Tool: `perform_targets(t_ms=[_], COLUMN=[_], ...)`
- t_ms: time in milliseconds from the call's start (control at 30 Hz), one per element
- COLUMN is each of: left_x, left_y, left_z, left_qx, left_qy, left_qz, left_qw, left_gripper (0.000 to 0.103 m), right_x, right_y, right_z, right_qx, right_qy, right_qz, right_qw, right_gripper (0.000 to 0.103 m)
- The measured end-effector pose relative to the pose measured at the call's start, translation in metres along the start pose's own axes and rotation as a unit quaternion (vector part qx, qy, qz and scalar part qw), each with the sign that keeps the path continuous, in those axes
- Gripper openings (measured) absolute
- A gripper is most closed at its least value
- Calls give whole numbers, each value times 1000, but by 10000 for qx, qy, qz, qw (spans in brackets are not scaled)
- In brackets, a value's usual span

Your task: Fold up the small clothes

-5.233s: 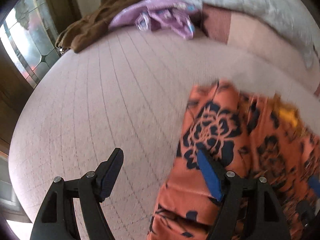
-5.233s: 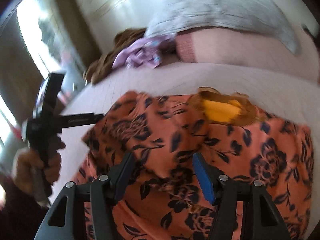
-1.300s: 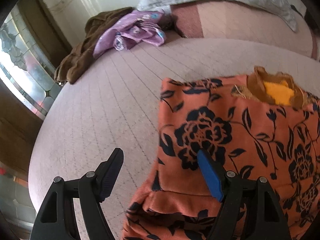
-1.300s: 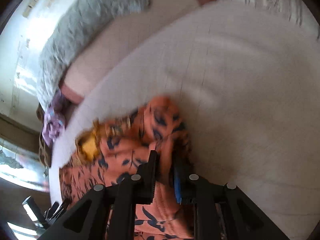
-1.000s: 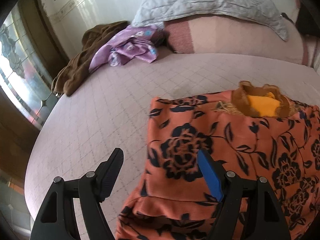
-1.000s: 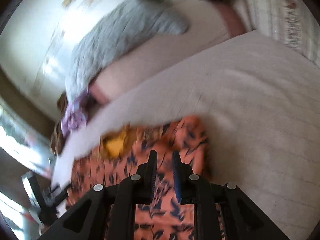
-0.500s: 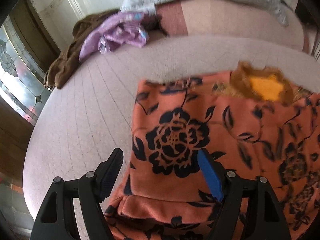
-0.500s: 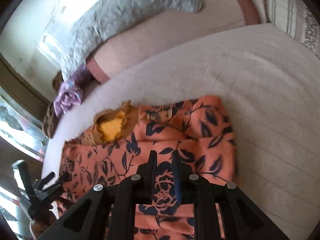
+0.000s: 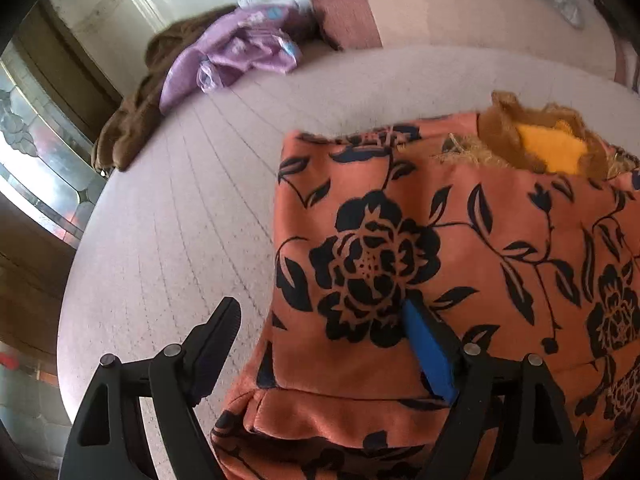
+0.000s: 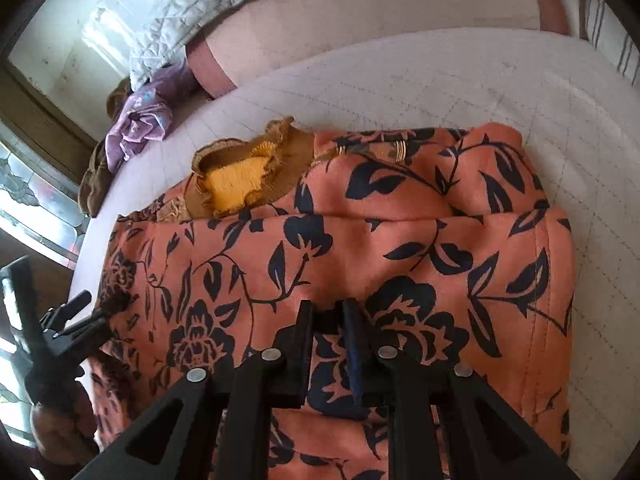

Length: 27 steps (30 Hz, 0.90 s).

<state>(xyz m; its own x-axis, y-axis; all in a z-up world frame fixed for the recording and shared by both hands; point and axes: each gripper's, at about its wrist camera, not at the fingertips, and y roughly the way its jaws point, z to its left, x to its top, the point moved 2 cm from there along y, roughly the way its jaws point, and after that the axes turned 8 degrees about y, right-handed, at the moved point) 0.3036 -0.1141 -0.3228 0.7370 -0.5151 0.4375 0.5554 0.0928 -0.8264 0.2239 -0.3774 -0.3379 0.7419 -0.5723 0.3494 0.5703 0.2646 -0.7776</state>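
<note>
Plainly the orange floral garment [image 10: 400,240] lies part-folded on the pink bed [image 9: 168,220], its yellow-lined neck toward the pillows; it looks soft, light and limp, likely to sag and slide unless taken at a hem or corner. The left claw [image 9: 320,344] has just been opening, jaws wide astride the near left edge; the right claw [image 10: 328,320] hovers nearly shut, gripping nothing visible.

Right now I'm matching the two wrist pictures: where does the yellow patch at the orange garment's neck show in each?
Left wrist: yellow patch at upper right, at the far edge of the orange floral garment.
Right wrist: yellow patch left of centre, upper half.
Shared landmark: the purple cloth by the pillows, upper left in both.
</note>
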Motion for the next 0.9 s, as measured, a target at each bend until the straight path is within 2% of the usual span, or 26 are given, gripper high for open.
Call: perform_targets(t_ms=[67, 133, 200, 267, 300, 333, 433, 533, 600, 667, 700, 800, 900], left_x=[1, -3, -6, -12, -12, -10, -13, -18, -22, -24, -22, -24, -25], left_y=[-13, -23, -16, -4, -8, -13, -29, -32, -18, -18, -21, -29, -36], left_z=[-1, -5, -12, -16, -15, -13, -6, -6, -17, -21, -21, -15, -11], left_qx=[-142, -193, -59, -33, -24, -42, -212, -278, -232, -113, -128, -334, -295], left_qy=[-18, 13, 219, 298, 250, 238, 60, -3, 247, 322, 312, 150, 123], left_qz=[-194, -324, -136, 39, -30, -66, -277, -265, -20, -106, -126, -199, -330], left_qw=[9997, 9993, 9997, 9995, 9997, 9997, 9994, 9993, 9994, 9994, 9994, 9991, 9989], left_gripper=[83, 83, 83, 84, 84, 84, 84, 84, 84, 84, 84, 84, 84], right_x=[-1, -2, -7, -17, -22, -25, -23, -27, -30, -34, -34, -29, -28], right_y=[-7, -23, -33, -19, -7, -4, -21, -46, -45, -26, -26, -41, -56], right_z=[1, 1, 3, 5, 0, -5, -5, -7, -11, -25, -25, -24, -21], right_qx=[80, 354, 387, 126, -131, -145, 28, 221, 93, -136, -136, -11, 76], right_qy=[18, 101, 72, -36, -63, -58, -2, -20, 9, 199, 199, 234, 192], right_qz=[-24, -204, -202, 93, 356, 406, 263, -25, 45, 420, 420, 255, -35], right_qw=[10000, 9991, 9990, 9999, 9993, 9991, 9996, 9998, 9999, 9988, 9988, 9994, 9998], right_gripper=[18, 18, 18, 19, 18, 17, 19, 19, 19, 17, 17, 17, 17])
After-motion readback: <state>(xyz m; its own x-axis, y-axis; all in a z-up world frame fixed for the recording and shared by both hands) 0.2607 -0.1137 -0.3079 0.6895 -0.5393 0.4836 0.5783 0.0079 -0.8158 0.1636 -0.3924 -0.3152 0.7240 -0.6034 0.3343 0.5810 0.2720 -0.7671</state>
